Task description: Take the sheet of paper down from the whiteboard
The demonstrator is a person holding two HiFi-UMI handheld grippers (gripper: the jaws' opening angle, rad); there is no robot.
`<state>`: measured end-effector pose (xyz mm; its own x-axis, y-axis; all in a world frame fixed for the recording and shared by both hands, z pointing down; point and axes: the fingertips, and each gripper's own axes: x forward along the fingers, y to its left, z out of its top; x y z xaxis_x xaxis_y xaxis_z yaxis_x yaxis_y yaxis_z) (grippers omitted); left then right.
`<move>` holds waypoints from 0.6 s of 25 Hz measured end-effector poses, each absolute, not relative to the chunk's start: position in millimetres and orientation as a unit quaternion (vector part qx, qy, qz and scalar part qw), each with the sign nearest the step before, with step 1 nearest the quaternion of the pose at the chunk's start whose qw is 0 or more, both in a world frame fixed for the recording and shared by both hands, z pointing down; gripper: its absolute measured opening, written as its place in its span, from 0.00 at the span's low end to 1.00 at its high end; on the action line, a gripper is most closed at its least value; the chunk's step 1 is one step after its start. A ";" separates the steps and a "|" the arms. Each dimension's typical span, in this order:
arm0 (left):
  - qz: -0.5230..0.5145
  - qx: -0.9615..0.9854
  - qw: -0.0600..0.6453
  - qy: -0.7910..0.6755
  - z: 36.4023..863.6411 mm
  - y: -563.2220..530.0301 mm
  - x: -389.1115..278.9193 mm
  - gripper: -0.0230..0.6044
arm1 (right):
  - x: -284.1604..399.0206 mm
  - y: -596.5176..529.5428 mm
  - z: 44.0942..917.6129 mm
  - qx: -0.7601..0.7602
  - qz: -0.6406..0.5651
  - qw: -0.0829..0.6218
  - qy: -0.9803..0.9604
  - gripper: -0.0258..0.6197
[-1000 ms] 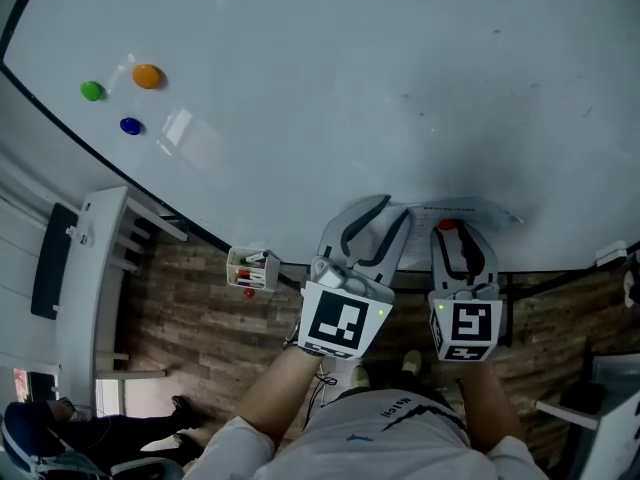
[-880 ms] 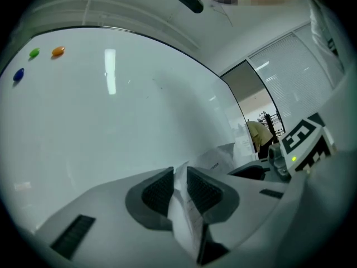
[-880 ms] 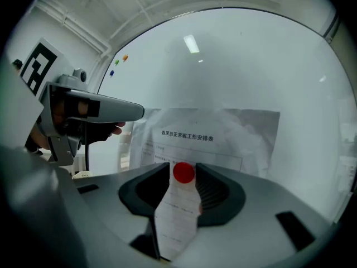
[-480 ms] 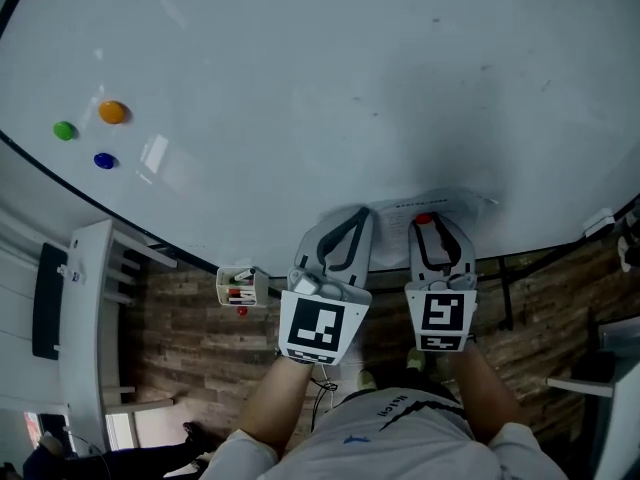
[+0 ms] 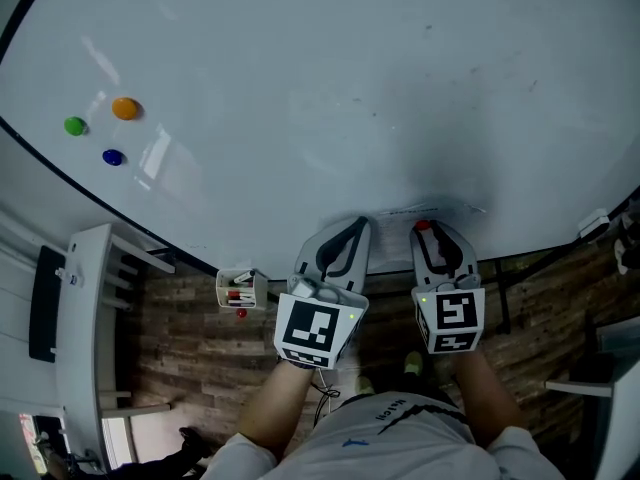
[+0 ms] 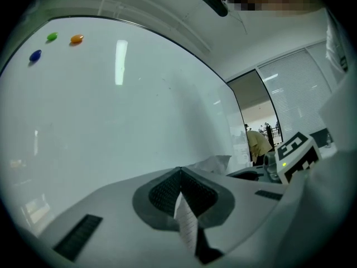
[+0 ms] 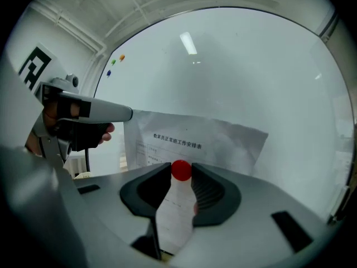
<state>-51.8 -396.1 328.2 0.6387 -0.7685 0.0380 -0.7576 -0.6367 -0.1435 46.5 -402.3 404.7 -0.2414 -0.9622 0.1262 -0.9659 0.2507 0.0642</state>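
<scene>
The sheet of paper (image 5: 428,211) hangs low on the whiteboard (image 5: 330,88), and its print shows in the right gripper view (image 7: 189,144). A red magnet (image 5: 422,226) pins it. My left gripper (image 5: 352,230) is shut on the sheet's left edge, which shows edge-on between the pads (image 6: 184,219). My right gripper (image 5: 436,230) sits on the red magnet (image 7: 181,170). Its jaws have just been closing, and both pads touch the magnet.
Green (image 5: 75,125), orange (image 5: 124,108) and blue (image 5: 112,156) magnets sit at the board's far left. A small marker holder (image 5: 238,288) hangs below the board's edge. A white shelf unit (image 5: 90,298) stands at the left on the wood floor (image 5: 190,358).
The left gripper's jaws, wide open a second ago, have shut on the paper's left edge. The right gripper has stayed around the red magnet.
</scene>
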 end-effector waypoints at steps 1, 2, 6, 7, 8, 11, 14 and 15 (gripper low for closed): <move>-0.047 -0.904 0.055 0.421 328.4 -393.8 -51.8 0.06 | 45.9 -398.9 405.0 0.609 0.016 0.069 -0.790 0.23; -0.047 -0.905 0.053 0.419 329.0 -391.2 -52.0 0.06 | 45.7 -395.3 404.8 0.607 0.018 0.068 -0.792 0.23; -0.052 -0.906 0.042 0.417 336.6 -378.2 -56.2 0.06 | 44.7 -379.2 401.9 0.601 0.023 0.062 -0.797 0.23; -0.052 -0.906 0.039 0.418 338.5 -375.2 -57.8 0.06 | 43.7 -374.5 400.9 0.600 0.024 0.061 -0.798 0.23; -0.052 -0.905 0.035 0.420 340.8 -372.4 -59.3 0.06 | 42.3 -369.5 399.8 0.598 0.025 0.059 -0.799 0.23; -0.055 -0.904 0.025 0.424 347.9 -364.4 -64.0 0.06 | 36.5 -351.6 395.5 0.595 0.026 0.054 -0.802 0.23; -0.063 -0.904 0.015 0.423 356.9 -355.9 -67.9 0.06 | 33.0 -333.2 389.8 0.595 0.031 0.044 -0.802 0.23; -0.065 -0.905 0.011 0.420 360.8 -352.2 -69.0 0.06 | 32.1 -326.9 388.6 0.596 0.034 0.041 -0.801 0.23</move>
<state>-69.0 -352.2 360.8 0.6381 -0.7622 0.1087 -0.7593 -0.6464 -0.0755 32.1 -326.9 388.6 -0.2858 -0.9524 0.1059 -0.9580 0.2869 -0.0052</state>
